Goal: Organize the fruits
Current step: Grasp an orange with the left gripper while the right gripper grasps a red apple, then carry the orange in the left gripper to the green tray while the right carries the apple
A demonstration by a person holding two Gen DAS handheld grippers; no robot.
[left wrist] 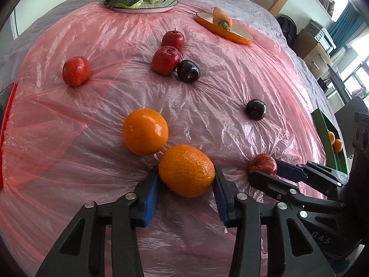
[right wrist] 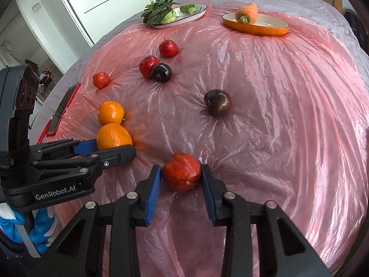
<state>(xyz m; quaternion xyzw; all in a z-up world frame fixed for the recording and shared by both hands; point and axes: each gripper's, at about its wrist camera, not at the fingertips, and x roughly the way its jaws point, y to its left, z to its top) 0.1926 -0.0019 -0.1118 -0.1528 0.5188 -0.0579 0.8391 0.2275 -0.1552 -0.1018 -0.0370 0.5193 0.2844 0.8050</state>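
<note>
Left gripper (left wrist: 186, 176) clamps blue ribbed pads on pebbly-skinned orange (left wrist: 186, 170), near edge of crinkled pink plastic sheet (left wrist: 230, 80). Right gripper (right wrist: 181, 176) clenches dull red apple (right wrist: 181, 172) just right of it. Smoother second orange (left wrist: 145, 131) touches held one. Glossy dark plums (left wrist: 256, 109), red apples (left wrist: 76, 70) scattered farther. Carrot (left wrist: 221, 16) on oval orange dish (left wrist: 235, 35), far right.

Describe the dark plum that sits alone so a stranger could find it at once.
Start at the wrinkled pink plastic sheet covering the table. Near its middle, away from the other fruit, lies the lone round dark purple plum. The other dark plum touches a red apple; this one touches nothing.
</note>
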